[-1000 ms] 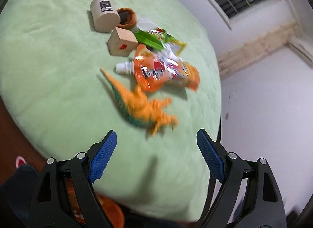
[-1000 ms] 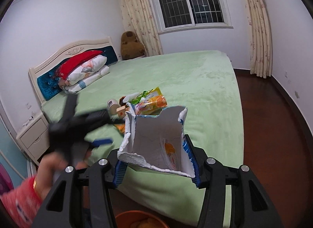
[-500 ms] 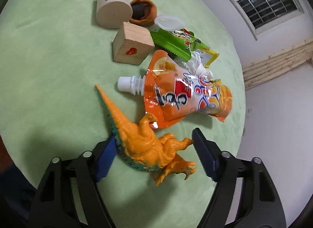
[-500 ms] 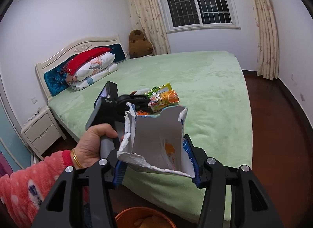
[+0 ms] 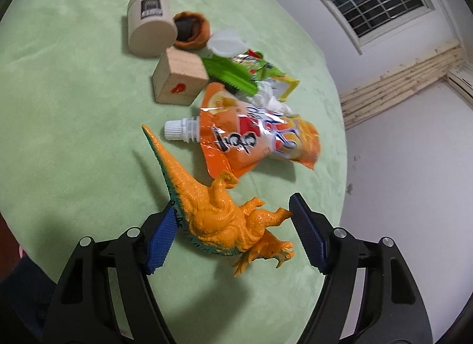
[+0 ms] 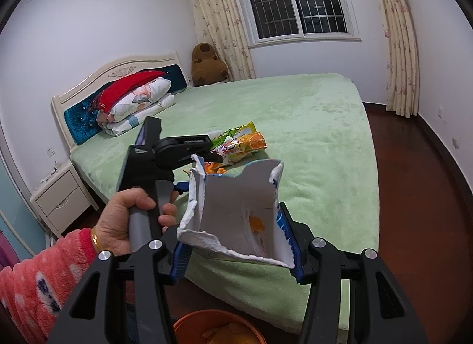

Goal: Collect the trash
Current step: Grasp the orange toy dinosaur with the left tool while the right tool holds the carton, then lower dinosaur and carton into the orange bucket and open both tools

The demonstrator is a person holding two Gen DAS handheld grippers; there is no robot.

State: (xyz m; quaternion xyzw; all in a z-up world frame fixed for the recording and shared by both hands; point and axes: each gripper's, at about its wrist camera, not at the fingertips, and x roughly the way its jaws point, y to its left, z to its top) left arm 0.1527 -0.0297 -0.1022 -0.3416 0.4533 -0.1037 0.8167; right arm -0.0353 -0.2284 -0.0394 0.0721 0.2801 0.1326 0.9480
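Left gripper straddles the dino on the green bed; jaws have just been closing; left pad touches or nearly touches its back, right pad sits by a forelimb tip with a gap along the rest, so no grip on it yet; open. Odd pick for a trash run: the dino looks like a toy, not litter; may just be in the way.

Right gripper is clamped on a torn carton, pads on its side walls, open top up; orange bin on the floor below the bed edge.

Actual trash sits just beyond the dino: orange pouch with white cap, its lower edge touching the dino's raised hind leg; green wrapper behind it, part under white crumpled stuff; cup lid further back. Tin, wood block and brown pot look like keepers.

Handling, my read:
- pouch: light, floppy foil, slick; take it at the stiff spout neck or pinch the flat body; a corner grab may slip
- wrapper: near weightless, crinkly; pinch a free edge, expect it to drag the white scrap along
- carton: soft torn card, crushes easily; current side hold looks fine
- dino: hard hollow plastic, bumpy; grip across the torso, not the limbs or tail
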